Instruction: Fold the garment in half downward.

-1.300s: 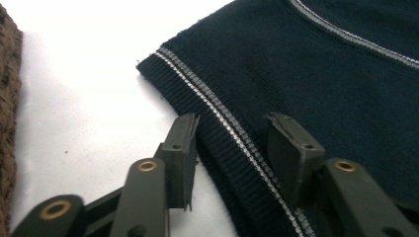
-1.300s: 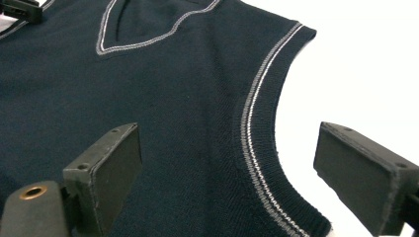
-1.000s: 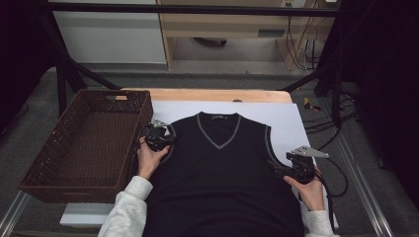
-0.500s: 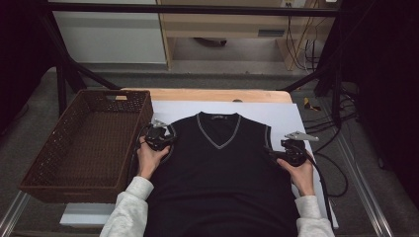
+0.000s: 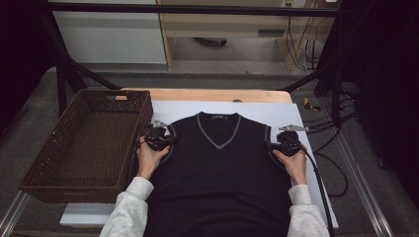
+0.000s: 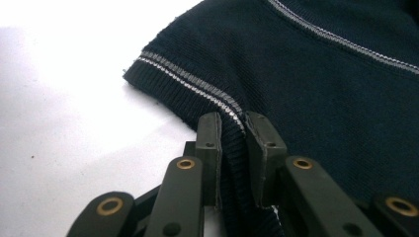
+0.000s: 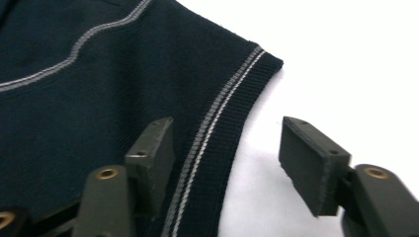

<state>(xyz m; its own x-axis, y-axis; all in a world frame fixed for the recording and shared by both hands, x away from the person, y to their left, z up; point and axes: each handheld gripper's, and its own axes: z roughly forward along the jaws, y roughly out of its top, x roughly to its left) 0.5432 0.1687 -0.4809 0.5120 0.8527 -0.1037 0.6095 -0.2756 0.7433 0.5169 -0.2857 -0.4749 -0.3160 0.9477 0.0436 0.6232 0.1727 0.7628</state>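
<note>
A dark sleeveless V-neck sweater vest (image 5: 217,173) with grey trim is laid flat on the white sheet (image 5: 257,111) covering the table, just beside the brown wicker basket (image 5: 89,143). Its ribbed armhole edge (image 6: 232,163) is pinched between the jaws of the left gripper (image 6: 232,143), which are clamped on the fabric. The jaws of the right gripper (image 7: 227,148) have just been closing and are set astride the opposite armhole edge (image 7: 217,143), the pads not yet pressed on it.

Black vest (image 5: 217,168) on white sheet (image 5: 276,111), wicker basket (image 5: 89,143) left
</note>
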